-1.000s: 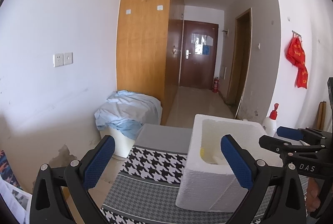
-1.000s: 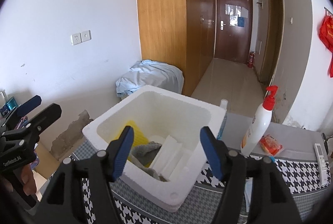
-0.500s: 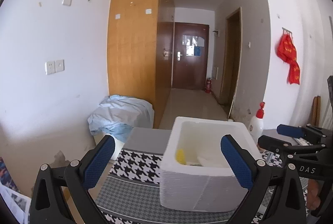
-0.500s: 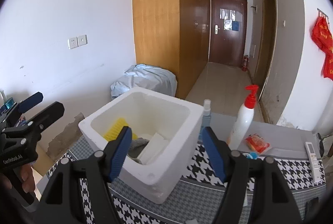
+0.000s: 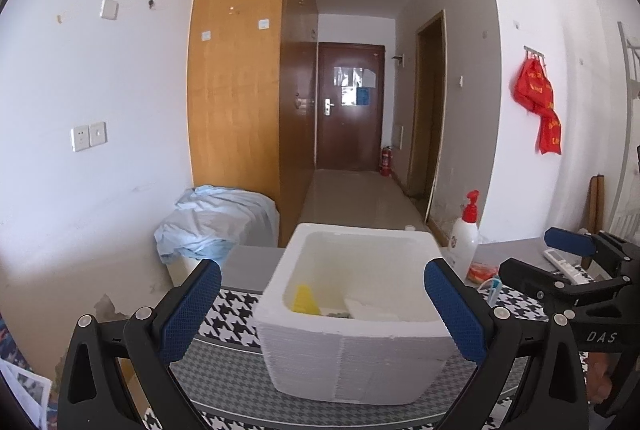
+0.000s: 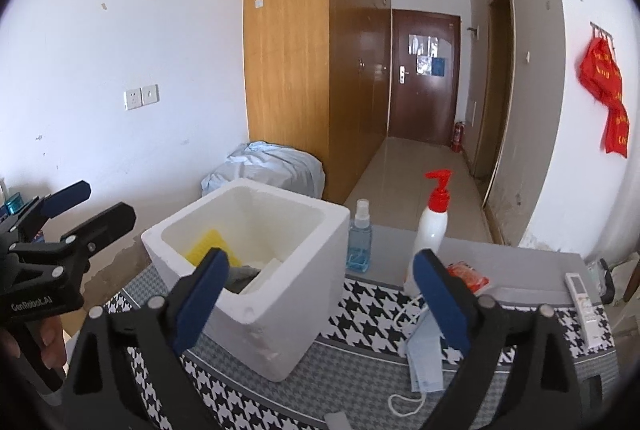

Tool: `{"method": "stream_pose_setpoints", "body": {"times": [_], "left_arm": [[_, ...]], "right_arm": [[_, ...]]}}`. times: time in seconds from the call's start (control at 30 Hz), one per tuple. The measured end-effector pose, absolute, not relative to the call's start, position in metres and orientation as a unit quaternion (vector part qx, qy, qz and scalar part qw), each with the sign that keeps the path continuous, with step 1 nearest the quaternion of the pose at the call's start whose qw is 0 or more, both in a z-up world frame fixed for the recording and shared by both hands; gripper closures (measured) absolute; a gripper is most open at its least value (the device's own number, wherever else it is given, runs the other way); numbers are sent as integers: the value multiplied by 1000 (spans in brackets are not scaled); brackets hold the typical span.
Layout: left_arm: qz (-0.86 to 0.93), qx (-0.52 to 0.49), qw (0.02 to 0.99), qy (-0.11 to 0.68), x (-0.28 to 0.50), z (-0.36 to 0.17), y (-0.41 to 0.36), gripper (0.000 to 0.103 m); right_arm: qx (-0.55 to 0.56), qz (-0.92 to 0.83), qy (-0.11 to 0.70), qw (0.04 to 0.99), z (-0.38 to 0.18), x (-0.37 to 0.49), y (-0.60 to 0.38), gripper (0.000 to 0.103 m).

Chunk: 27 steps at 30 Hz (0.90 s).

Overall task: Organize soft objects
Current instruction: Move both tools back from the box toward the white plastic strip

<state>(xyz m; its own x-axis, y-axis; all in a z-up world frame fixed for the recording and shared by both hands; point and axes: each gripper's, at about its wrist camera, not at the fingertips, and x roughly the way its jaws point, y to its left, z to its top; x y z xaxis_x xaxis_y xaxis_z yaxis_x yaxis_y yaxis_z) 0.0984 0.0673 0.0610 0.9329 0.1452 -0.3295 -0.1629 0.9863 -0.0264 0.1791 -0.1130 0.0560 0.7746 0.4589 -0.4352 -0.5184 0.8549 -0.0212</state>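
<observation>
A white foam box (image 5: 352, 310) stands on the houndstooth cloth (image 6: 360, 362); it also shows in the right wrist view (image 6: 256, 270). Inside lie a yellow sponge (image 6: 206, 250), a grey cloth (image 6: 240, 276) and a white foam piece (image 6: 266, 274). A light-blue face mask (image 6: 424, 358) lies on the cloth right of the box. My left gripper (image 5: 322, 310) is open and empty, in front of the box. My right gripper (image 6: 320, 302) is open and empty, back from the box's near corner.
A white pump bottle with red top (image 6: 432, 226), a blue spray bottle (image 6: 360, 242), an orange packet (image 6: 466, 276) and a remote control (image 6: 580, 298) stand on the table right of the box. A bin covered with blue sheet (image 5: 216, 226) sits by the wall.
Both grippers have drawn back from the foam box, which looks smaller and farther. The face mask and more of the table came into the right view. Both stay open.
</observation>
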Motion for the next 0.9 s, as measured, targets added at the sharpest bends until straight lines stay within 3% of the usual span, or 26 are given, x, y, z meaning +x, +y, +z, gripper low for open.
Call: {"method": "stream_pose_setpoints", "body": {"times": [0.9], "left_arm": [[12,-7,988,155,90,68,2,1]], "right_arm": [[-54,206,192,958,59,158,-185,7]]}}
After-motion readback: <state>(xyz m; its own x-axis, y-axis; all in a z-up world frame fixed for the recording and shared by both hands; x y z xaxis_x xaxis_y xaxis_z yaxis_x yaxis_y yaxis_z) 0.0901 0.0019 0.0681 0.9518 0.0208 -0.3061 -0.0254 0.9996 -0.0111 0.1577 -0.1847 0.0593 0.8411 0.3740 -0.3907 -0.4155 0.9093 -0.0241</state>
